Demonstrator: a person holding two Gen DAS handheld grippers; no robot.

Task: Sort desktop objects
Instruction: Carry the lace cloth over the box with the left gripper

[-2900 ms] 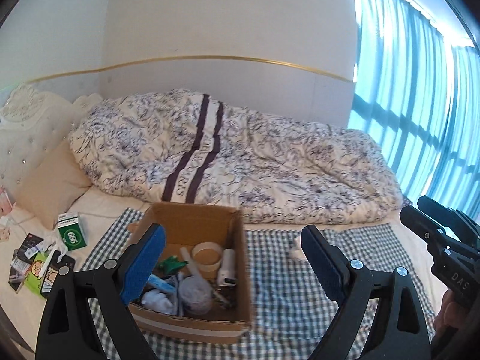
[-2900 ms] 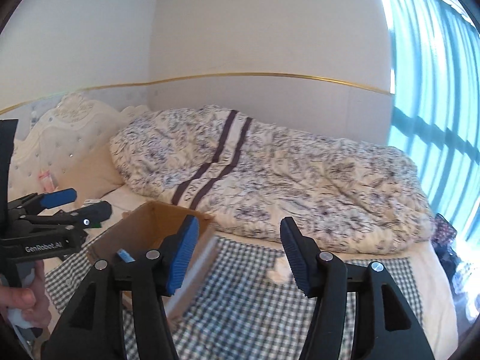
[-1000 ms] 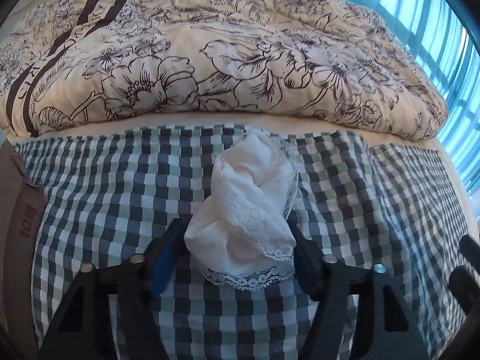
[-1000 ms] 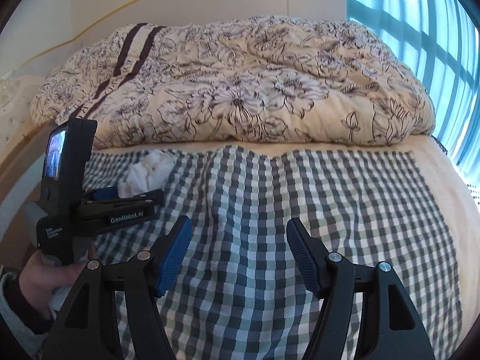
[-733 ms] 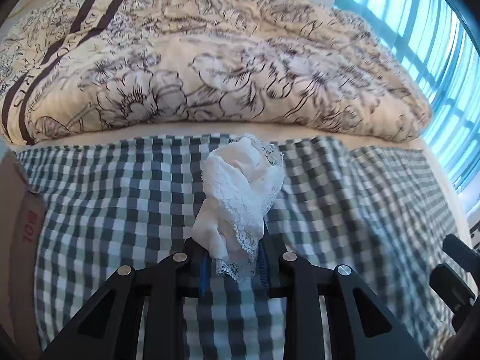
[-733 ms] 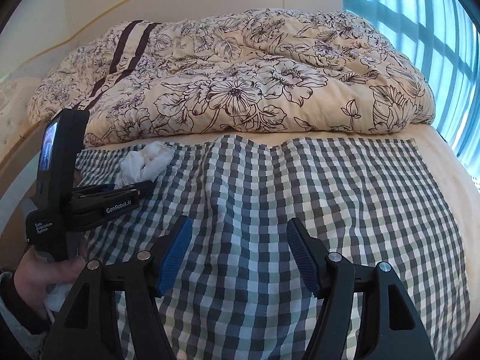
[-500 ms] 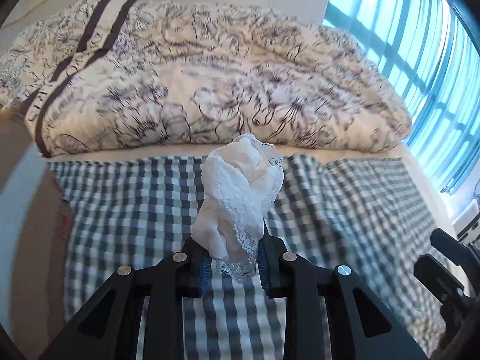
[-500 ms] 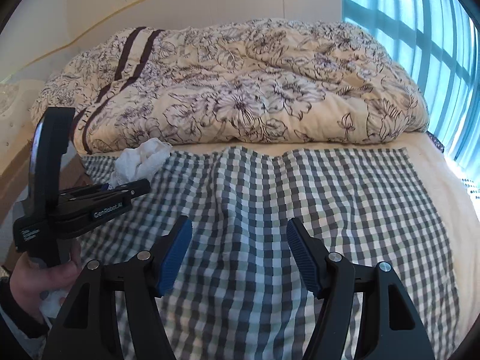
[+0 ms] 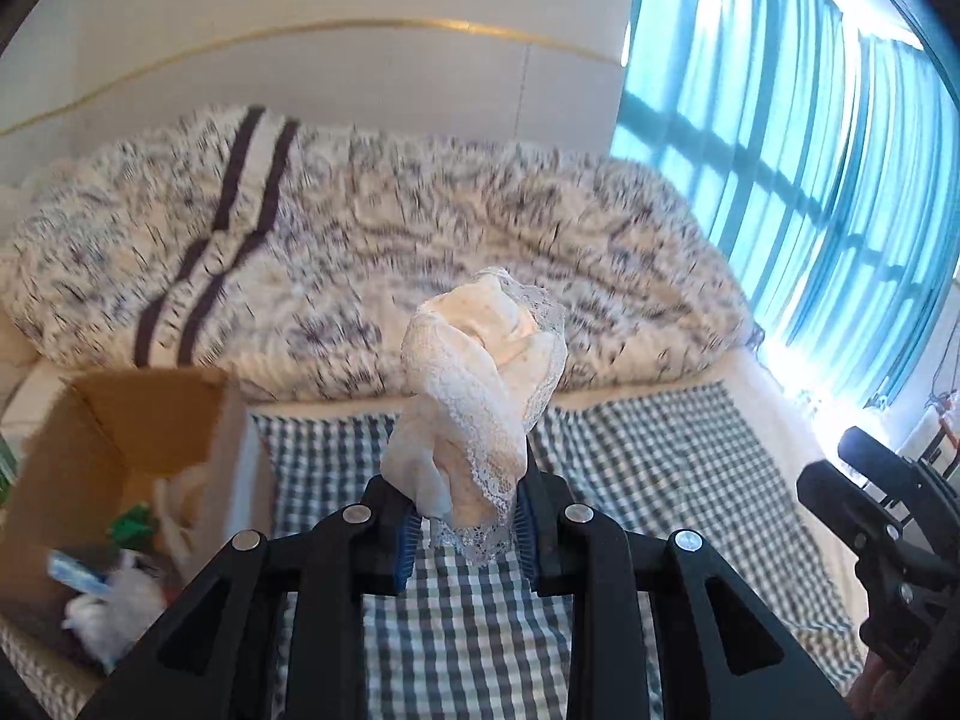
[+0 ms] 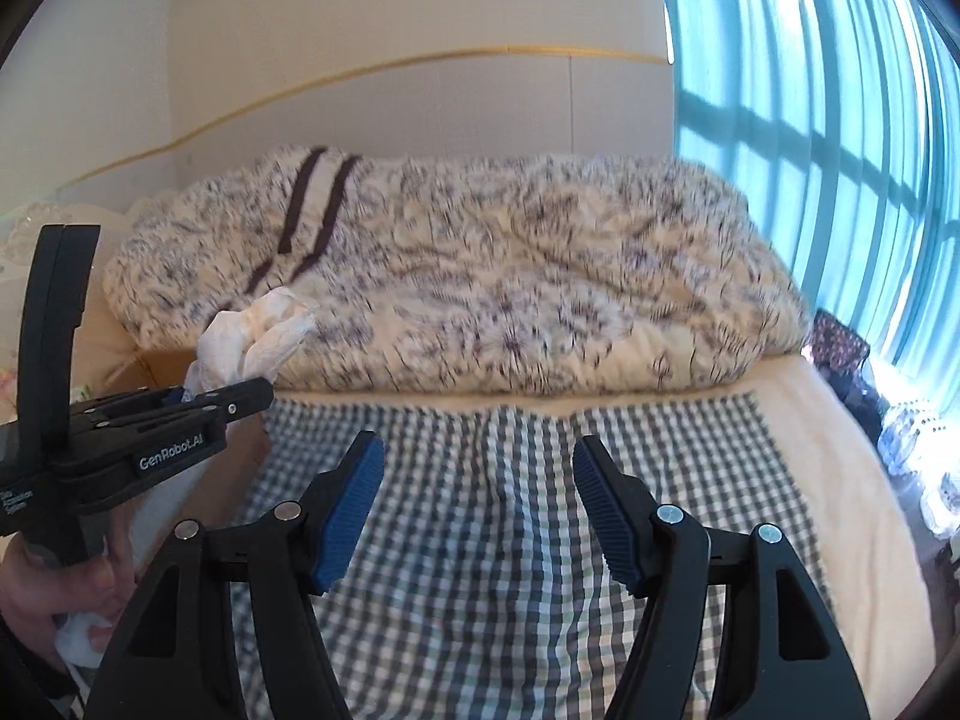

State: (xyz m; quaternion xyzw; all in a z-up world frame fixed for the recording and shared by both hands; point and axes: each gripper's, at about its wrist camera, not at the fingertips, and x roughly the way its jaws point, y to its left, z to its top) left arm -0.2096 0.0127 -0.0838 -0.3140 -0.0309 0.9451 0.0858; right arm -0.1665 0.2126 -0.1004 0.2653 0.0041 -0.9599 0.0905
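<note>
Bed (image 10: 828, 420) fills both views. Rumpled floral duvet (image 9: 420, 252) piled toward the wall. Checked cloth (image 9: 630, 468) spread over the near half of the mattress. Both views motion-blurred, detail soft.

Cardboard box (image 9: 150, 420) sits on the bed at the cloth's left edge, top open. Inside: white wads, smth green, a blue-white packet. Can't ID them further thru blur.

L gripper (image 9: 462, 525): jaws clenched on a bunched cream lace cloth (image 9: 480, 396). Pinch is at the low end of the bundle; rest stands up above the pads, lace hem hanging just below them. Cloth is in the air, clear of the checked cloth, right of the box and near it. Right wrist view agrees: lace cloth (image 10: 252, 336) sticks up from the L gripper (image 10: 198, 399) in front of the box edge; person's left hand (image 10: 54, 588) on the handle.

R gripper (image 10: 474, 492): jaws spread wide, nothing between them, hovering over bare checked cloth, well apart from the box.

Step in hand, my read: carry phase, lace cloth en route to box. No other loose item visible on the checked cloth, so prob. near the end of the sort.

Next move needs: bring L gripper leftward until over the box opening, lower enough that the floppy bundle clears the near wall, then let go. Risk: lace could snag on the ribbed pads or drape over the rim. R gripper has no clear job here.
</note>
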